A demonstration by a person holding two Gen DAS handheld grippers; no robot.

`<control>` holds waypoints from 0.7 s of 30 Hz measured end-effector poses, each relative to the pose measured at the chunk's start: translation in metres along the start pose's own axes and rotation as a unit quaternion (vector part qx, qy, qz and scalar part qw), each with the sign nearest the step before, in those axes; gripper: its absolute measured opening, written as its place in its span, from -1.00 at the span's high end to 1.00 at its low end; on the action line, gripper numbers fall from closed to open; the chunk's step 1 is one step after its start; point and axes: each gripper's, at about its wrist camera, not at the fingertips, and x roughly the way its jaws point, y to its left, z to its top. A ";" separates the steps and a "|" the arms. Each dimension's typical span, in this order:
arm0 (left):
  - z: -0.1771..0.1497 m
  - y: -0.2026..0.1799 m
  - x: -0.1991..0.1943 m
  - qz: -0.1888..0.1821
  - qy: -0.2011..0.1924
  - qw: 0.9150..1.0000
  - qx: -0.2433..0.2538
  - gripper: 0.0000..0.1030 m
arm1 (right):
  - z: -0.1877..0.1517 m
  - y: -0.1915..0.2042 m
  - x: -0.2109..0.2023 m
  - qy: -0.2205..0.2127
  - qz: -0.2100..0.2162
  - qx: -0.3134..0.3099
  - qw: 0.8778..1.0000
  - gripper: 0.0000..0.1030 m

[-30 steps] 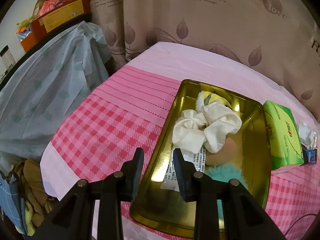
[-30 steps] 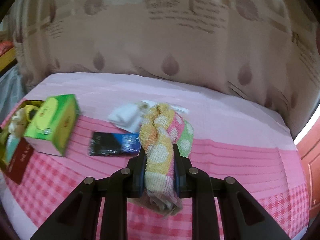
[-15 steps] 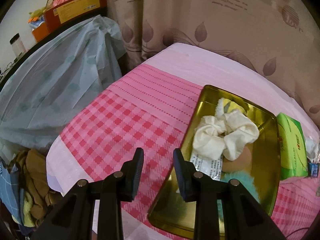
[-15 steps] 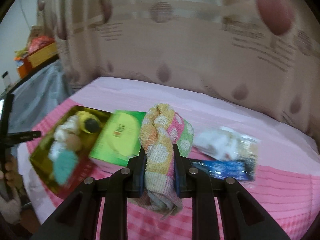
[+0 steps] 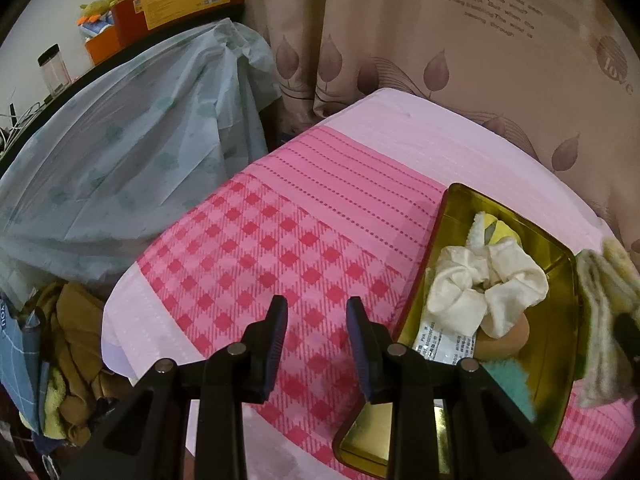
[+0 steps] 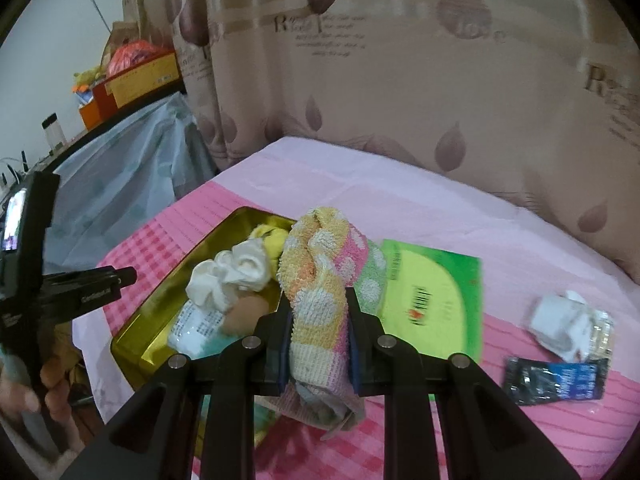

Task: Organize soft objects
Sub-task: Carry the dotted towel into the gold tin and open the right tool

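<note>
Left wrist view: the left gripper (image 5: pixel 316 318) hangs over the pink checked cloth (image 5: pixel 256 248) that covers the desk, its fingers (image 5: pixel 276 320) parted with a clear gap and nothing between them. To its right stands the gold tray (image 5: pixel 452 208), which holds a cream scrunchie (image 5: pixel 484 292), a tan round puff (image 5: pixel 508 336), a teal fluffy piece (image 5: pixel 508 380), a yellow-and-white item (image 5: pixel 496 232) at the far end and a printed white label (image 5: pixel 444 344). At the far right edge the towel (image 5: pixel 600 320) shows blurred, over the tray's right rim.

Right wrist view: the right gripper (image 6: pixel 318 340) is closed on the towel (image 6: pixel 320 280) (a rolled terry cloth in yellow, pink and green with white dots), which stands up between the fingers (image 6: pixel 356 340) and hangs out below them. The towel is held above the near right part of the tray (image 6: pixel 168 284); whether it touches the tray cannot be told. The scrunchie (image 6: pixel 232 276) and puff (image 6: pixel 244 316) lie in the tray just left of it. A green tissue pack (image 6: pixel 436 296) lies just right of the tray. Farther right, well apart from the tray, lie a white crumpled packet (image 6: pixel 568 328) and a dark blue sachet (image 6: pixel 556 378), close together. The left gripper (image 6: pixel 96 284) shows at the left edge, held in a hand (image 6: pixel 44 392).

Background: a leaf-printed curtain (image 6: pixel 400 100) hangs behind the desk; a pale blue sheet (image 5: pixel 120 168) drapes over furniture to the left.
</note>
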 end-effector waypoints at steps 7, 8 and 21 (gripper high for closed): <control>0.000 0.000 0.002 0.000 0.002 1.000 0.001 0.40 | 0.009 0.019 0.036 0.022 -0.016 -0.001 1.000 0.61; 0.000 0.000 0.002 0.000 0.002 1.000 0.001 0.40 | 0.010 0.020 0.040 0.023 -0.020 -0.001 1.000 0.61; -0.003 -0.006 0.004 -0.004 0.003 1.000 0.008 0.40 | 0.007 0.017 0.071 0.057 -0.026 0.016 0.998 0.53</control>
